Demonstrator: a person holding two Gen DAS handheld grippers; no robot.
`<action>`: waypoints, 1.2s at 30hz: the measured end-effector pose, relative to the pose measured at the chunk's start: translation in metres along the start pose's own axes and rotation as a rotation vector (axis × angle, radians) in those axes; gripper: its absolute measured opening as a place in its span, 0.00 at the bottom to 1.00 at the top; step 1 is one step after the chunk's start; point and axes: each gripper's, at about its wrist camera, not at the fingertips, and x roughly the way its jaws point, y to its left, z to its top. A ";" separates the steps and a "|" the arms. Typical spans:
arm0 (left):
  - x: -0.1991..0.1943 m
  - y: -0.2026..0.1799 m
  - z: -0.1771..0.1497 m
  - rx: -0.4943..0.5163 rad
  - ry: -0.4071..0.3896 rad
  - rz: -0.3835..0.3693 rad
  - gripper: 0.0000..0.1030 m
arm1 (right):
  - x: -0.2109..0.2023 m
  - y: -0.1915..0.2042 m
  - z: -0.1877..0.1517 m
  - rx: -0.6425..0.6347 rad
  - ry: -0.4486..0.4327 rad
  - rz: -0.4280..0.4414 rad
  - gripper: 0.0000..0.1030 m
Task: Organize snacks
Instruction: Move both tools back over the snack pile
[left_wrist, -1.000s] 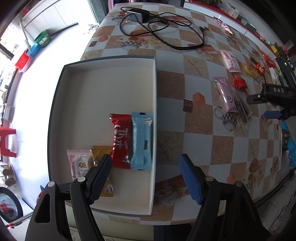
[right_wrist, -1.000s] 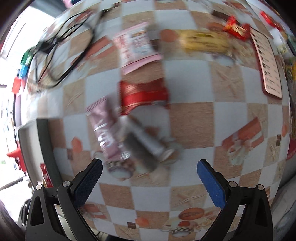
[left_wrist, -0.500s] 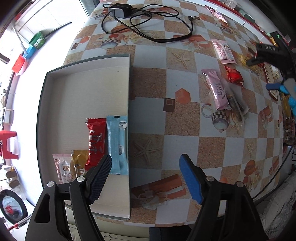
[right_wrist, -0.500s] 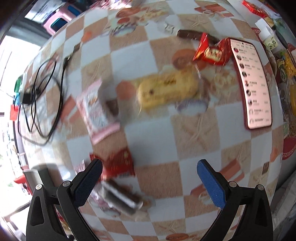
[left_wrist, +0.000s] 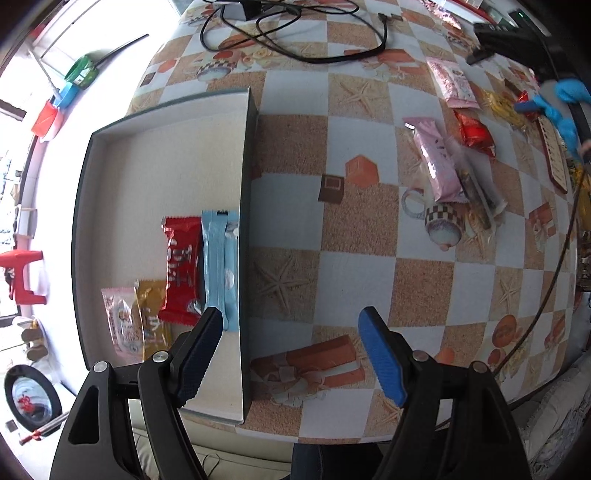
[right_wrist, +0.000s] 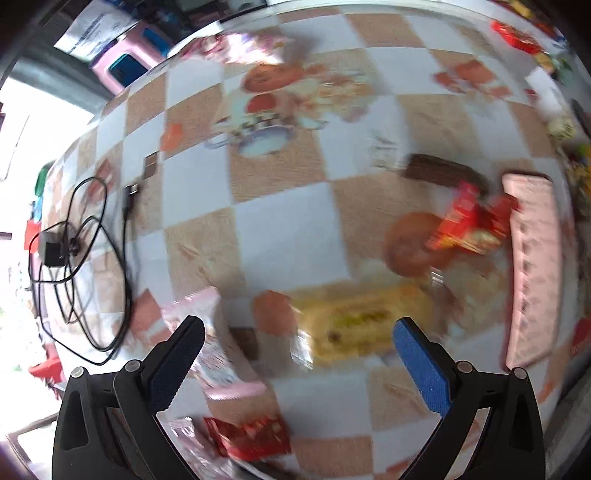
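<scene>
Checked table (left_wrist: 354, 229) carries the tray (left_wrist: 245, 155), a black cable (left_wrist: 295, 48), pink bar (left_wrist: 436, 166), red packet (left_wrist: 476, 134), yellow snack (right_wrist: 362, 325), pink phone (right_wrist: 533, 266).

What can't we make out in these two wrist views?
- Right wrist view: motion blur smears the yellow snack and red wrapper; no print is legible.
- Left wrist view: the left gripper finger covers the lower end of the blue packet in the tray.
- Left wrist view: the right gripper sits at the top right edge, blurred and cut off.
- Left wrist view: the gold packet print is too small.
</scene>
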 end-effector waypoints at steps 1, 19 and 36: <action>0.001 0.000 -0.002 -0.002 0.006 0.006 0.77 | 0.004 0.007 -0.003 -0.035 -0.005 -0.035 1.00; 0.002 -0.029 -0.006 0.072 -0.005 0.004 0.77 | 0.016 0.042 -0.078 -0.346 0.056 -0.119 1.00; 0.017 -0.036 -0.008 0.109 0.019 -0.019 0.77 | -0.010 -0.049 -0.176 -0.012 0.158 0.013 1.00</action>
